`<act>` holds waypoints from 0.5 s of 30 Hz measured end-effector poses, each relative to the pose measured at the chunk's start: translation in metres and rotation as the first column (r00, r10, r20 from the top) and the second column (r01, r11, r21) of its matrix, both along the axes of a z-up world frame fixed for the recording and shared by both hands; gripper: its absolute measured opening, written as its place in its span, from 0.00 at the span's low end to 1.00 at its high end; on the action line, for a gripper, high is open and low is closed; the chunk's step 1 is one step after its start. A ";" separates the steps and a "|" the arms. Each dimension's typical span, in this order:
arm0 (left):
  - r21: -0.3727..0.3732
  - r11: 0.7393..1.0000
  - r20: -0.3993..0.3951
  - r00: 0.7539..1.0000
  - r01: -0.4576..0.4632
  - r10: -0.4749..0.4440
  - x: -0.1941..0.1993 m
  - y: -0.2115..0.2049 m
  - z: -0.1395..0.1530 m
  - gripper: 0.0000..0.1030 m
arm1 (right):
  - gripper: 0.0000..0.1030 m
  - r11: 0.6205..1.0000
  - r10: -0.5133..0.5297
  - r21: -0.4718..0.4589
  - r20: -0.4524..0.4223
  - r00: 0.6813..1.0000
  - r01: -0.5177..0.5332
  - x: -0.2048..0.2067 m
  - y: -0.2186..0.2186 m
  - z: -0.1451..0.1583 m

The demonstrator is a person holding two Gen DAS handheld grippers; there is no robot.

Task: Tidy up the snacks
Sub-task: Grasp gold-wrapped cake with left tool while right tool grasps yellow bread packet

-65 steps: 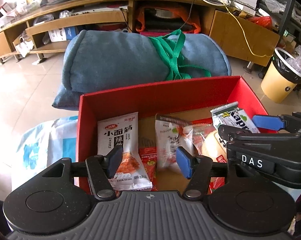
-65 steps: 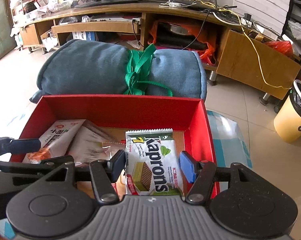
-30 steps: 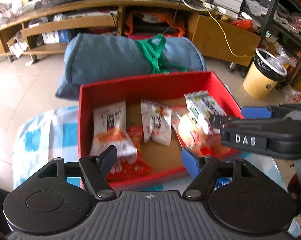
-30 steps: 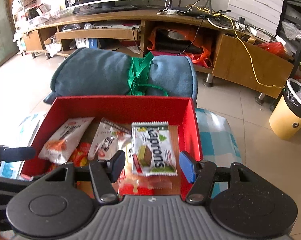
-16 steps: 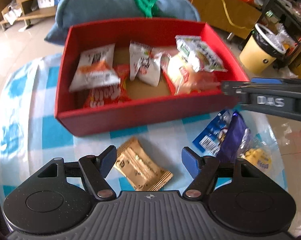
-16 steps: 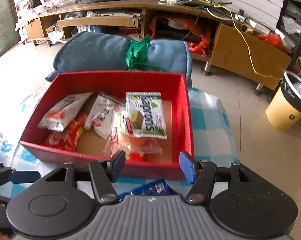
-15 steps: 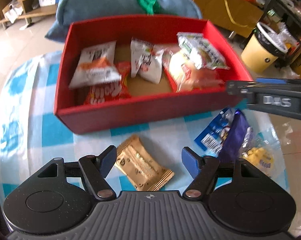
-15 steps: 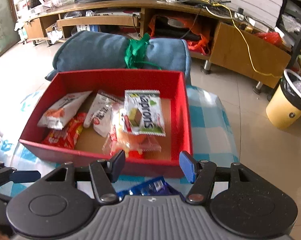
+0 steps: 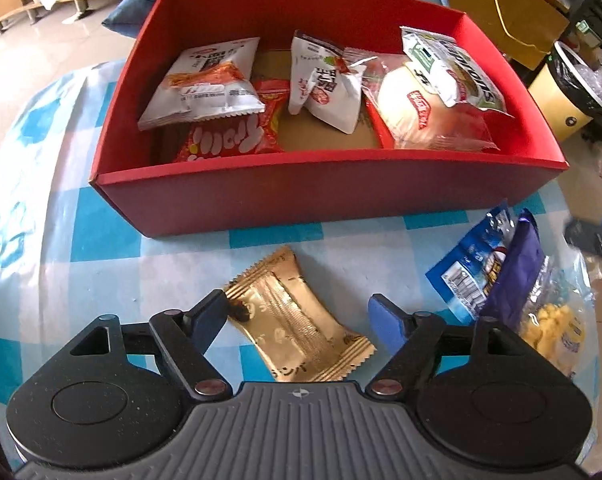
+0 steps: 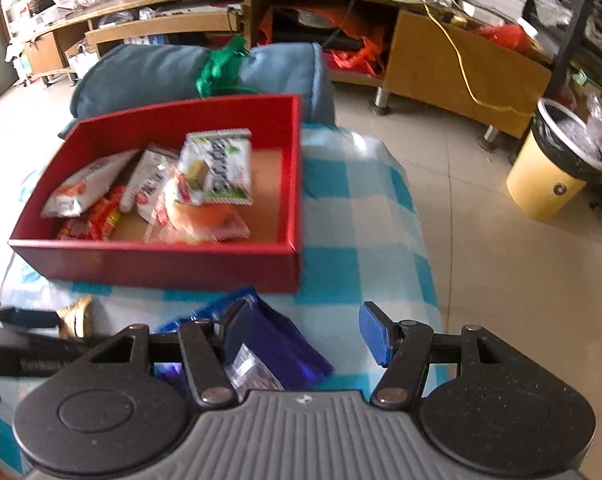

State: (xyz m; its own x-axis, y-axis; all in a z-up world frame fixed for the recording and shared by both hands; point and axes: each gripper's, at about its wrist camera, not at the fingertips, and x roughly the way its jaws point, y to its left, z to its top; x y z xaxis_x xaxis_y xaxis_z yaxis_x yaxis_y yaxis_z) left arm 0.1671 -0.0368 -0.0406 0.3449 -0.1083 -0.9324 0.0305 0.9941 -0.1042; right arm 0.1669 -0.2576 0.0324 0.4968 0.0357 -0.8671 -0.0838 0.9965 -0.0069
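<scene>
Gold foil wraps the small snack packet (image 9: 297, 320) lying on the blue-and-white checked cloth (image 9: 101, 240) just in front of the red box (image 9: 321, 196), between the parted jaws of the left gripper (image 9: 299, 314), which have just been opening and do not press it. Inside the box, the green-and-white wafer pack (image 10: 217, 168) has blurred, unreadable lettering. Right gripper (image 10: 301, 332) is spread, empty, over a purple bag (image 10: 273, 344).
</scene>
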 end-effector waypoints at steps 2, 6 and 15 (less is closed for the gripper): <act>0.008 1.000 0.000 1.000 -0.005 0.005 0.001 0.000 0.000 0.80 | 0.57 1.000 -0.015 0.009 -0.017 1.000 0.015 -0.007 -0.005 -0.004; 0.017 1.000 0.008 1.000 0.000 0.000 0.001 -0.003 -0.001 0.85 | 0.59 0.999 -0.012 0.030 -0.047 0.999 0.014 -0.018 -0.007 -0.015; 0.025 0.999 0.004 0.999 0.040 -0.040 -0.006 -0.005 -0.001 0.81 | 0.62 0.995 -0.036 0.088 -0.126 0.991 0.048 -0.033 -0.010 -0.028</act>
